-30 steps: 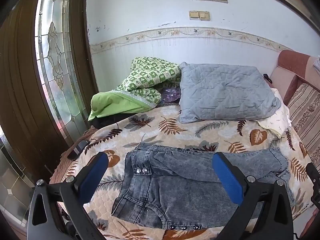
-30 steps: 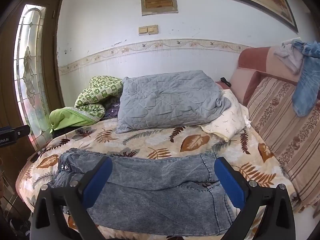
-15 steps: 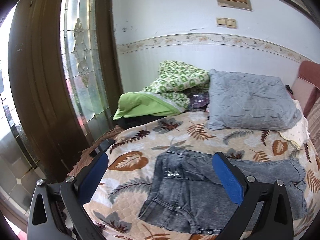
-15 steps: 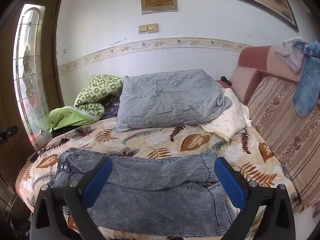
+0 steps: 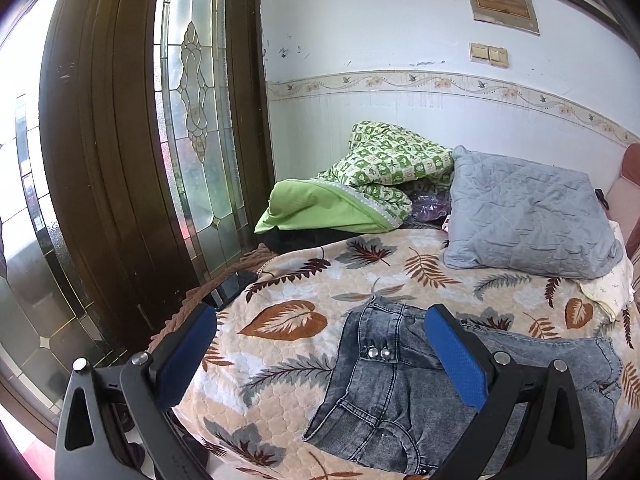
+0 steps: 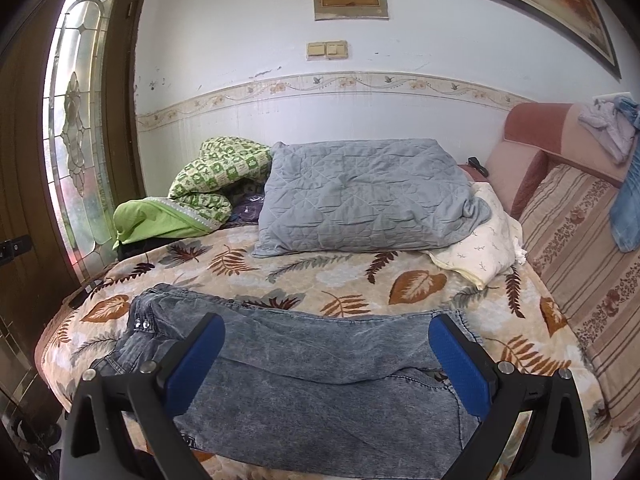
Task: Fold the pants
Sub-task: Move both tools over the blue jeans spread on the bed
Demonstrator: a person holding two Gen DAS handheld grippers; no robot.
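Grey washed denim pants (image 6: 320,364) lie flat across the near part of the bed, waistband with metal buttons to the left, legs folded one over the other to the right. They also show in the left wrist view (image 5: 404,392). My left gripper (image 5: 320,356) is open and empty, held above the bed's left part, left of the waistband. My right gripper (image 6: 326,364) is open and empty, hovering over the middle of the pants.
The bed carries a leaf-print quilt (image 6: 352,280), a grey pillow (image 6: 368,196), a green blanket (image 5: 360,188) and a cream pillow (image 6: 484,248). A wooden door with stained glass (image 5: 192,120) stands at left. A striped sofa back (image 6: 580,248) stands at right. A phone (image 5: 232,284) lies by the bed's left edge.
My left gripper has swung to the left, so the door fills more of its view and the pants sit further right. My right gripper has barely moved.
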